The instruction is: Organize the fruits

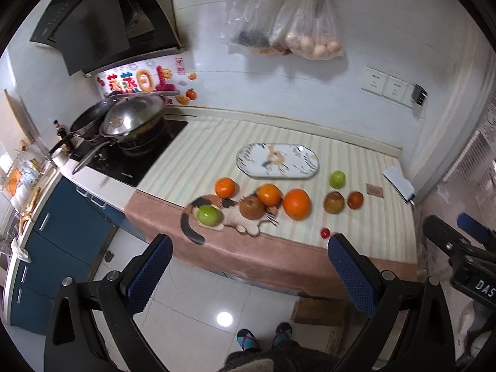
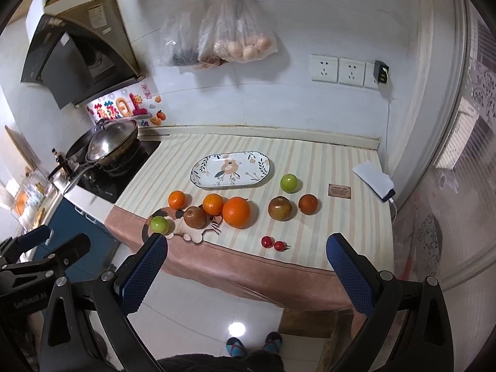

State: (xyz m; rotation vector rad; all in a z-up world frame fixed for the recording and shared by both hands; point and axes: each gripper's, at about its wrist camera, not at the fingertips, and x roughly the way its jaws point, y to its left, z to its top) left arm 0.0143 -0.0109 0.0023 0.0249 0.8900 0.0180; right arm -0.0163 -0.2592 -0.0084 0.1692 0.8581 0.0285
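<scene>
At frame centre: loose fruit on the striped cloth [image 2: 310,161], the plate [image 2: 232,169] behind it bare.
Nothing sorted yet; every orange [image 2: 236,212], apple [image 2: 289,183] and cherry tomato [image 2: 266,241] remains. Left gripper [image 1: 249,249] and right gripper [image 2: 246,249] hover spread wide, empty.

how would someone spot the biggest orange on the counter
Start at the oval plate on the striped cloth. In the fruit row in front of it, the big orange sits mid-row, touching a smaller orange; it is the largest, brightest fruit.
</scene>
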